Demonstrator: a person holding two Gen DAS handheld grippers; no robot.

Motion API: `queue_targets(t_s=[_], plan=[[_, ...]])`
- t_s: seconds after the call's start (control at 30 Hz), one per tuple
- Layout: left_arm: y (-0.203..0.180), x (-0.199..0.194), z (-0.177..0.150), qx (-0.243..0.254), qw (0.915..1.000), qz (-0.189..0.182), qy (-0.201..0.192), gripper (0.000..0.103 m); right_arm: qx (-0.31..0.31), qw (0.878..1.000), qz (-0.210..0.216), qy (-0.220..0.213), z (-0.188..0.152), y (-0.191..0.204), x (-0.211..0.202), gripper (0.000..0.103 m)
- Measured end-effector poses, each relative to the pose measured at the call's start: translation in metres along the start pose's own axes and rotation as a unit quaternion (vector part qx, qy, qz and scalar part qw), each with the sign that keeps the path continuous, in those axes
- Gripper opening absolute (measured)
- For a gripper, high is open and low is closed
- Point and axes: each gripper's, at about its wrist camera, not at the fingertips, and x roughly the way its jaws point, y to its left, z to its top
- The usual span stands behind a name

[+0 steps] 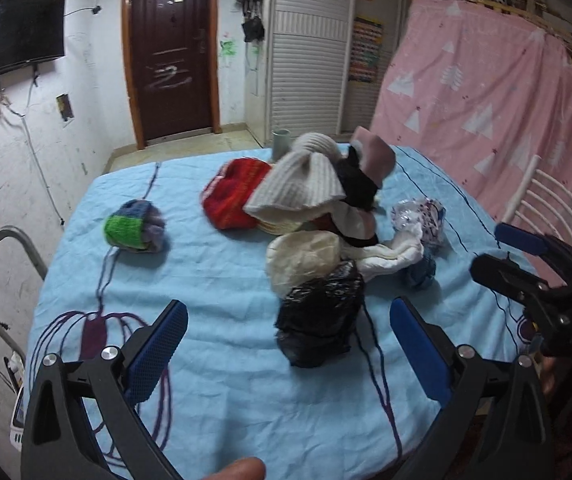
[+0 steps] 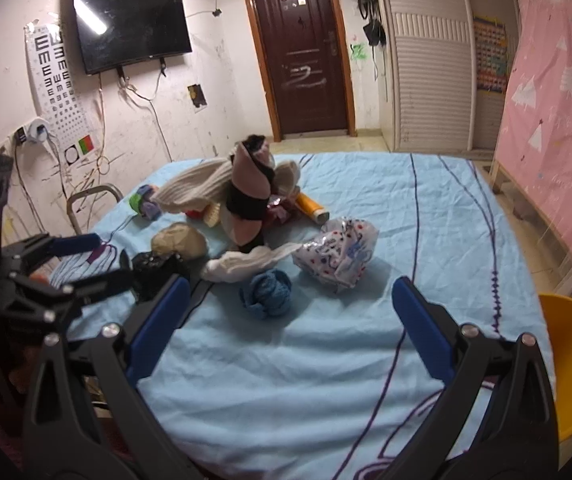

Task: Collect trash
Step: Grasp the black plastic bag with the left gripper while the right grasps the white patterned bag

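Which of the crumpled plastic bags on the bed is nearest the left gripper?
The black plastic bag. It lies just ahead of the open left gripper, while the cream bag sits behind it and the white spotted bag lies farther off to the right.

Bed (image 2: pixel 365 360): carried every item.
Clothes heap (image 1: pixel 305 184): lay mid-bed.
Crumpled bag (image 1: pixel 317 320): lay in front of the heap.
Patterned bag (image 2: pixel 337 256): lay to its right.
Knit ball (image 1: pixel 136 228): sat apart, left.
Door (image 2: pixel 305 52): stood behind the bed.

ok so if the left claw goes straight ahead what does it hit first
Most likely the crumpled black plastic bag, lying just ahead between the open left claw fingers, slightly right of centre. Depth is hard to judge through the fisheye.
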Motion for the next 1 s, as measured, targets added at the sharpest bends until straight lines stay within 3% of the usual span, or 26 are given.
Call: queue_targets(t_s=[0.07,0.23,0.27,0.33,0.5,0.63,0.77,0.8,0.83,0.87,0.93,1.0], plan=[[-0.004,0.009,0.001,0.006,0.9997,-0.016,0.016,0.08,0.004,1.0,0.004,0.004,0.002,-0.003,0.005,0.098],[-0.003,0.032,0.001,0.002,0.9978,-0.043,0.05,0.053,0.009,0.998,0.06,0.007,0.007,-0.004,0.012,0.098],[-0.003,0.037,0.0,0.001,0.9972,-0.05,0.055,0.05,0.005,0.998,0.062,0.009,0.008,-0.002,0.014,0.098],[-0.005,0.045,-0.001,0.007,0.9961,-0.061,0.064,0.033,-0.004,0.999,0.046,0.015,0.011,-0.001,0.021,0.098],[-0.01,0.04,-0.002,0.028,0.993,-0.104,0.048,0.027,0.022,0.999,0.001,0.023,0.025,-0.022,0.033,0.098],[-0.013,0.015,0.002,0.044,0.9899,-0.134,0.011,0.027,0.021,0.999,-0.03,0.036,0.036,-0.034,0.043,0.098],[-0.004,-0.009,0.011,0.053,0.9884,-0.138,-0.035,0.027,0.013,0.997,-0.042,0.065,0.042,-0.038,0.061,0.097],[-0.005,-0.013,0.014,0.054,0.9883,-0.136,-0.044,0.027,0.01,0.996,-0.046,0.073,0.042,-0.038,0.066,0.092],[-0.004,-0.018,0.018,0.054,0.9883,-0.133,-0.051,0.027,0.006,0.995,-0.049,0.082,0.042,-0.037,0.071,0.077],[-0.004,-0.021,0.021,0.053,0.9883,-0.132,-0.056,0.027,0.006,0.995,-0.05,0.088,0.041,-0.037,0.073,0.07],[-0.003,-0.023,0.025,0.052,0.9883,-0.129,-0.062,0.027,0.003,0.994,-0.045,0.099,0.041,-0.038,0.081,0.046],[-0.004,-0.024,0.029,0.049,0.9886,-0.128,-0.064,0.027,0.001,0.994,-0.035,0.101,0.039,-0.037,0.083,0.038]])
